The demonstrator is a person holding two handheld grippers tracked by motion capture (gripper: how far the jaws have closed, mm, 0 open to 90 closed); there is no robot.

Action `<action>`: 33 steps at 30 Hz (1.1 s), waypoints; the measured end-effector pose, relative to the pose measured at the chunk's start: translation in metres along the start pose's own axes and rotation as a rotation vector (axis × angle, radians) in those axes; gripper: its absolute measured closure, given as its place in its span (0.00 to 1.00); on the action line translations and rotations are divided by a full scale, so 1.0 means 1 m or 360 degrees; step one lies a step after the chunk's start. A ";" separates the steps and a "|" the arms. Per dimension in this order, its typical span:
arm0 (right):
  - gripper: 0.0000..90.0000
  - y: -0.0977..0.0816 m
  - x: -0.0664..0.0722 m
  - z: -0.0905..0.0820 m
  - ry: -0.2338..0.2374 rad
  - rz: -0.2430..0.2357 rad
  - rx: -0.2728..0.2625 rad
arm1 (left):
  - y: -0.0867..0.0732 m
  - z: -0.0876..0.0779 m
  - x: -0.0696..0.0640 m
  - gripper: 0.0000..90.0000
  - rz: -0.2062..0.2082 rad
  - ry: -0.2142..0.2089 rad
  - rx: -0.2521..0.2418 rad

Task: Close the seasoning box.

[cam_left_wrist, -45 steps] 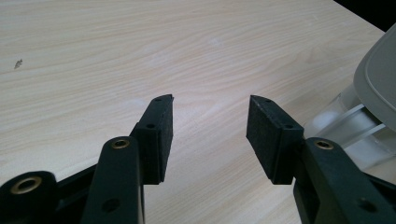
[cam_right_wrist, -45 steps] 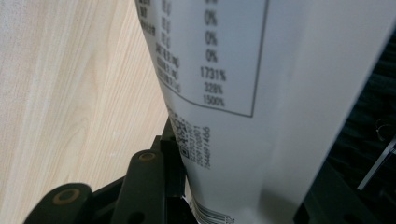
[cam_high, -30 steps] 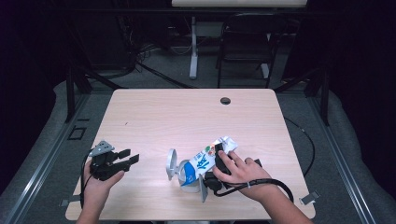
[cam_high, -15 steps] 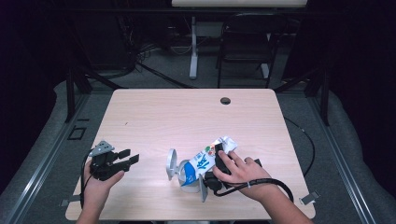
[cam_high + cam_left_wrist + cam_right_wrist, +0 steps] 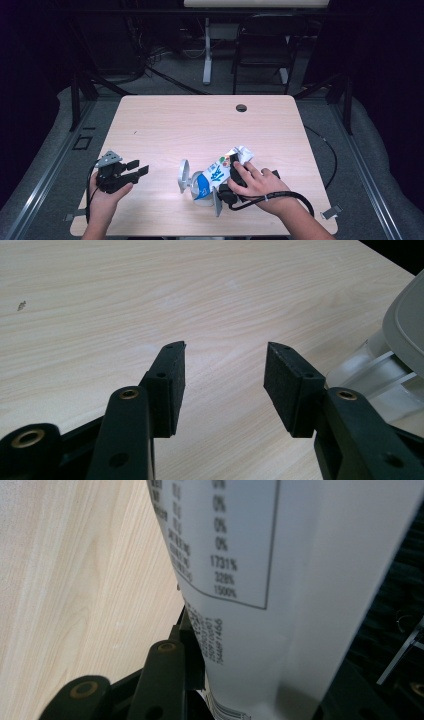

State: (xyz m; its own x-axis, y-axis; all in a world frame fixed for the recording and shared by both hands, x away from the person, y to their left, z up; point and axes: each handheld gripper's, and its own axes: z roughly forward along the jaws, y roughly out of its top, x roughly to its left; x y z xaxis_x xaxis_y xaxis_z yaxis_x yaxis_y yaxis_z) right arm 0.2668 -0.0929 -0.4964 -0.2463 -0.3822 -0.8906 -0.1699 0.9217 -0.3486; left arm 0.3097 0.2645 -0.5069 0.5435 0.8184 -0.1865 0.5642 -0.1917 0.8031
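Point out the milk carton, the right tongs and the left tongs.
milk carton (image 5: pixel 216 175), high view, on its blue and white printed side.
right tongs (image 5: pixel 235 680), right gripper view, midway between its tips, closed on the carton.
left tongs (image 5: pixel 225 375), left gripper view, the open gap between its pads.

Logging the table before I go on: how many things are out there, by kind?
Carton: 1
Pale grey plastic piece: 1
Tools: 2. The left tool is open; the right tool has just been closing its jaws, with the carton between them.
Total: 4
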 end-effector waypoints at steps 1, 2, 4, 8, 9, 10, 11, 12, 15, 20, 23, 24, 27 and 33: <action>0.75 0.000 0.000 0.000 0.0002 0.0004 -0.0005 | 0.000 0.000 0.000 0.57 0.0001 -0.0003 -0.0001; 0.75 0.000 0.000 0.000 -0.0002 0.0004 -0.0005 | 0.000 0.000 0.000 0.57 -0.0001 -0.0002 -0.0002; 0.75 0.000 0.000 0.000 -0.0004 0.0005 -0.0007 | 0.000 0.000 0.001 0.57 -0.0002 -0.0002 -0.0003; 0.76 0.000 0.000 0.000 -0.0003 0.0009 -0.0009 | 0.000 0.000 0.001 0.57 -0.0003 -0.0001 -0.0005; 0.76 0.000 0.000 0.000 -0.0007 0.0008 -0.0008 | 0.000 0.000 0.001 0.57 -0.0003 -0.0001 -0.0006; 0.76 0.000 0.000 -0.001 -0.0009 0.0002 -0.0002 | 0.000 0.000 0.001 0.57 -0.0003 0.0000 -0.0006; 0.76 0.000 0.000 0.000 -0.0006 0.0004 -0.0005 | 0.000 0.000 0.001 0.57 -0.0003 -0.0001 -0.0006; 0.76 0.000 0.000 -0.001 -0.0006 0.0002 -0.0004 | 0.000 0.000 0.001 0.57 -0.0003 0.0000 -0.0006; 0.76 0.000 0.000 -0.001 -0.0006 -0.0002 -0.0003 | 0.000 0.000 0.001 0.57 -0.0004 0.0000 -0.0007; 0.76 0.000 0.000 -0.001 -0.0008 -0.0006 -0.0006 | 0.000 0.000 0.001 0.57 -0.0003 0.0000 -0.0006; 0.76 0.000 0.000 -0.001 -0.0009 -0.0006 -0.0005 | 0.000 0.000 0.001 0.57 -0.0004 0.0001 -0.0005; 0.76 0.000 0.000 -0.001 -0.0011 -0.0007 -0.0007 | 0.000 0.000 0.001 0.57 -0.0004 0.0002 -0.0005; 0.76 0.000 0.000 -0.001 -0.0009 -0.0004 -0.0008 | 0.000 0.000 0.001 0.57 -0.0007 0.0001 -0.0006; 0.77 0.000 0.000 -0.001 -0.0013 -0.0006 -0.0009 | 0.000 0.000 0.001 0.57 -0.0007 0.0001 -0.0008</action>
State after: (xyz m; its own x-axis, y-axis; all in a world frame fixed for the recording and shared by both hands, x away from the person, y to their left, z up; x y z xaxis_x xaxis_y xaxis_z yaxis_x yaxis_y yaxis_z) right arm 0.2661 -0.0927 -0.4957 -0.2379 -0.3853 -0.8916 -0.1763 0.9198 -0.3505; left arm 0.3098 0.2655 -0.5070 0.5407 0.8197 -0.1893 0.5634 -0.1857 0.8050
